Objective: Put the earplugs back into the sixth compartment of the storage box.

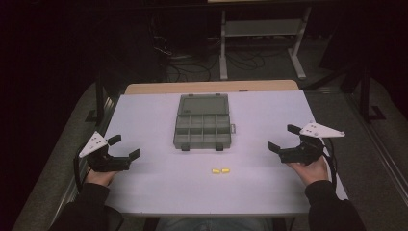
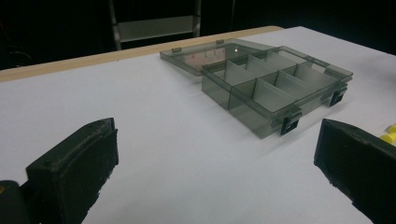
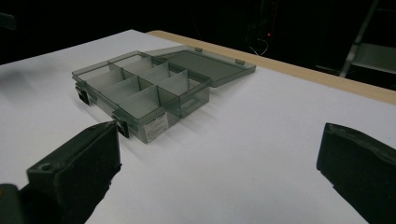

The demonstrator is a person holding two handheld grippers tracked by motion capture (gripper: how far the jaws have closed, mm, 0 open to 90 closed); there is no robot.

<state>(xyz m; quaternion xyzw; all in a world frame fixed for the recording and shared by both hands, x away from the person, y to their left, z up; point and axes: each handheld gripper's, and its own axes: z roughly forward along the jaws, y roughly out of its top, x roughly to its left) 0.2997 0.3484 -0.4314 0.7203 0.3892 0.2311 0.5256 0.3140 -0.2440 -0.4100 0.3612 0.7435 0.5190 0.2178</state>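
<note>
Tongs are held at both sides of the table, wide apart and with nothing between the jaws: the left gripper (image 1: 124, 147) near the left edge, the right gripper (image 1: 283, 138) near the right edge. Two yellow pieces (image 1: 220, 171) lie end to end, touching or nearly so, near the front edge, about midway between the two sides; their joint long axis runs parallel to that edge. From the left gripper they lie to the right and slightly nearer the person; from the right gripper, to the left and likewise nearer. Neither hand is clearly the closer, the right perhaps by a little. In the left gripper view a yellow piece (image 2: 390, 134) is glimpsed at the right margin, just behind the right jaw. A grey box (image 1: 202, 130) sits at the table's middle, toward the back edge, its lid (image 1: 204, 105) laid flat open behind it. Its compartments are seen from all three views and appear empty. The coming move is judged to be a reach inward and toward the front edge, the jaws set across the short width of one piece, so that it can be lifted and carried back to a compartment.
</note>
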